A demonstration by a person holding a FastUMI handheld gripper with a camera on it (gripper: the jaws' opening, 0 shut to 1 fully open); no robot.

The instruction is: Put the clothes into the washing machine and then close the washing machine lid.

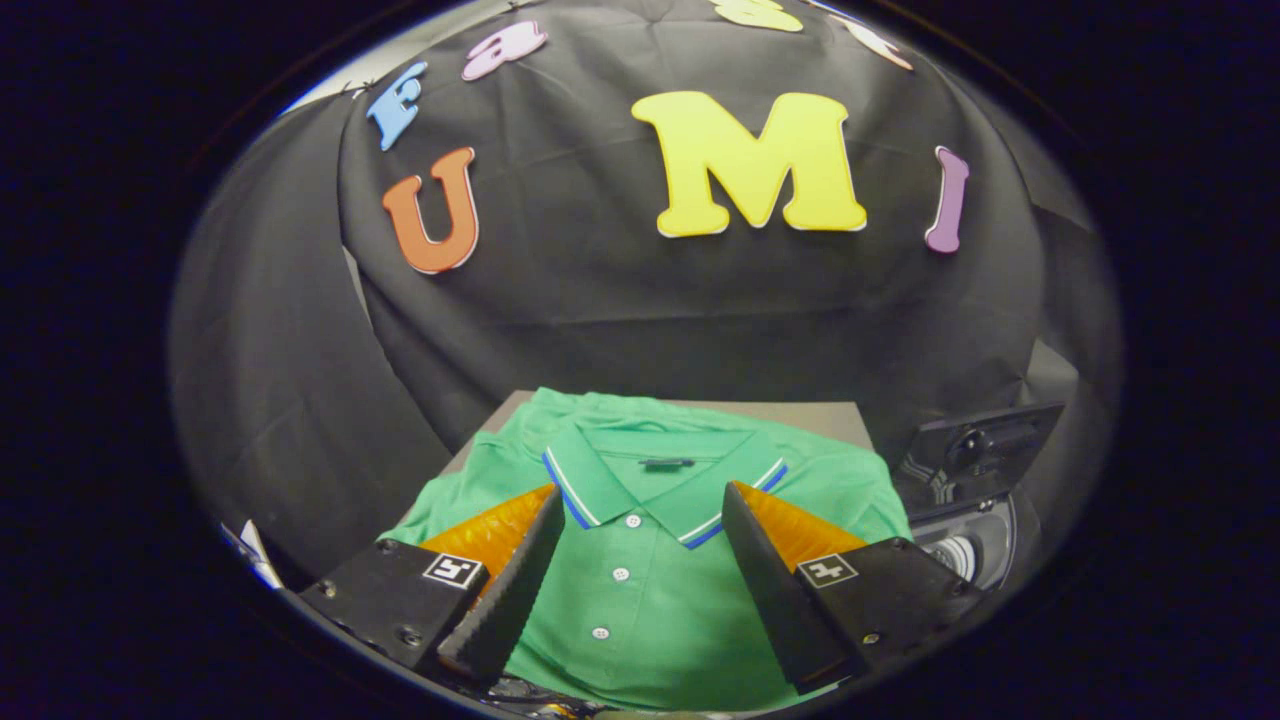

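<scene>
A green polo shirt point(640, 590) lies folded and face up on a grey tabletop point(800, 415), its collar toward the booth's black cloth wall point(620, 300). The collar is trimmed with white and blue stripes, and three small white buttons run down the placket. The gripper point(640, 520) hangs just above the shirt with its jaws spread wide and released, holding nothing. The shirt's collar and button placket sit between the two fingers point(510, 590), while the shoulders extend beyond the fingertips. To the right of the shirt, beside the right finger, stands a dark washing machine point(975, 545) with its lid point(985, 450) raised, and the round opening below the lid is partly visible.
</scene>
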